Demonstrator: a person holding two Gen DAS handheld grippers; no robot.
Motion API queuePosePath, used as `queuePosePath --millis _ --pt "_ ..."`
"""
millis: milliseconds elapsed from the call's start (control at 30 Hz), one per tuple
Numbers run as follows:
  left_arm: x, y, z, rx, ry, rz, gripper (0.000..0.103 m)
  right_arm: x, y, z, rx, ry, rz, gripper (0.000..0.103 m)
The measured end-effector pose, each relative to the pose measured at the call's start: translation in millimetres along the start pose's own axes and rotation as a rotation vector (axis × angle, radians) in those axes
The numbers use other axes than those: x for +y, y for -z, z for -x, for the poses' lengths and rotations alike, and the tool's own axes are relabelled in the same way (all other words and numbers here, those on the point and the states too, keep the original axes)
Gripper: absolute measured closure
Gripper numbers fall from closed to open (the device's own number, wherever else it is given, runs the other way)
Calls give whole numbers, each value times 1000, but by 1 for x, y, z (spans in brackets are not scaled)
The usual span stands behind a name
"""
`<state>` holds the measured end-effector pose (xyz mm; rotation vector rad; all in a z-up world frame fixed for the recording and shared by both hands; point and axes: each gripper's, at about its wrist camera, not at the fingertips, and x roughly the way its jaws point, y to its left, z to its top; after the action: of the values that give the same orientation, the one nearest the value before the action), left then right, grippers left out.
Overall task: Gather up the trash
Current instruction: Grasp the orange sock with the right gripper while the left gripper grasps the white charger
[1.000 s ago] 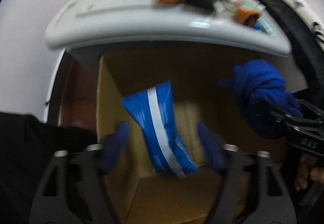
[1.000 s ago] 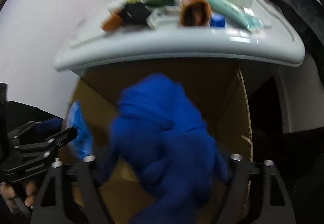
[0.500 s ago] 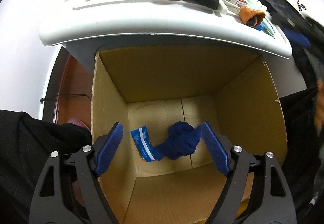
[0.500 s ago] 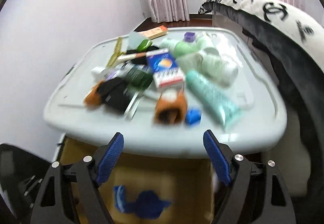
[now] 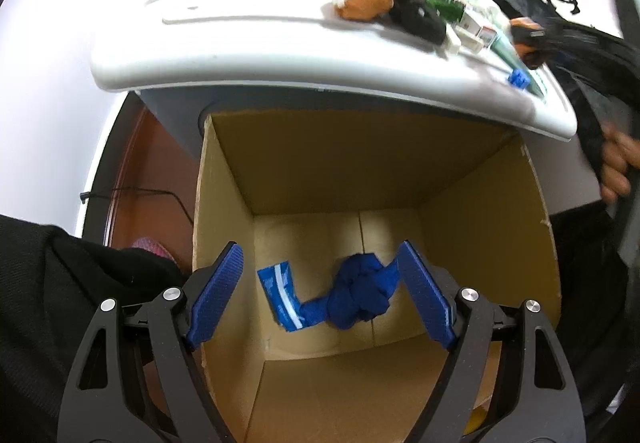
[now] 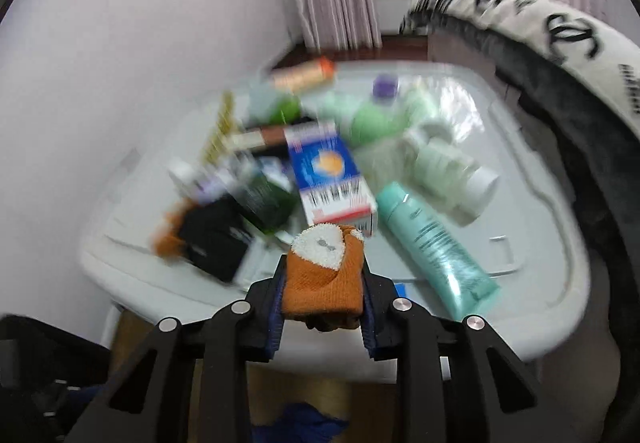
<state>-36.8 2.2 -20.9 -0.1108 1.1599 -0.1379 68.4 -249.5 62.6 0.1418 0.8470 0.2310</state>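
My left gripper hangs open over a cardboard box, pointing down into it with nothing between its fingers. On the box floor lie a blue packet with a white stripe and a knotted blue cloth. My right gripper is up at the near edge of the white tabletop. Its jaws are closing, and the pads press on an orange sock with a white toe. A second orange sock lies further left on the table.
The table carries a blurred heap: a blue-and-white carton, a teal tube, pale green bottles and a black bundle. A black-and-white blanket runs along the right. A person's hand shows at right. A cable crosses the floor.
The blue packet and blue cloth dropped from the grippers into the box. The right gripper rose to the table and closed on the orange sock. The left gripper stayed open over the box.
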Motion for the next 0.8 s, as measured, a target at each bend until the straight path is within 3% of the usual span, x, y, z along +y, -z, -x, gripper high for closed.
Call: queuePosePath --millis 100,200,233,333,467,600,667,800 --pt "-11 -17 5 -39 6 -25 25 -15 8 35 -79 -24 -55 72" --pt "-32 -48 8 -92 2 -74 25 -36 16 36 -44 -4 -131 72" --pt "-43 -62 8 -109 11 -96 19 -44 17 33 -26 -21 -173 72" --pt "-69 -100 2 -154 7 -144 15 -61 17 28 -4 -43 -256 72" --pt "-97 -142 -7 -163 38 -163 15 -66 14 24 -1 -65 -278 71" --pt "-119 -169 -15 -187 -26 -283 15 -65 11 28 -24 -54 -259 71" --pt "-106 -178 -17 -187 -64 -264 15 -68 12 31 -30 -67 -272 71" --pt "-34 -205 -14 -179 -43 -40 15 -73 13 35 -35 -85 -296 71"
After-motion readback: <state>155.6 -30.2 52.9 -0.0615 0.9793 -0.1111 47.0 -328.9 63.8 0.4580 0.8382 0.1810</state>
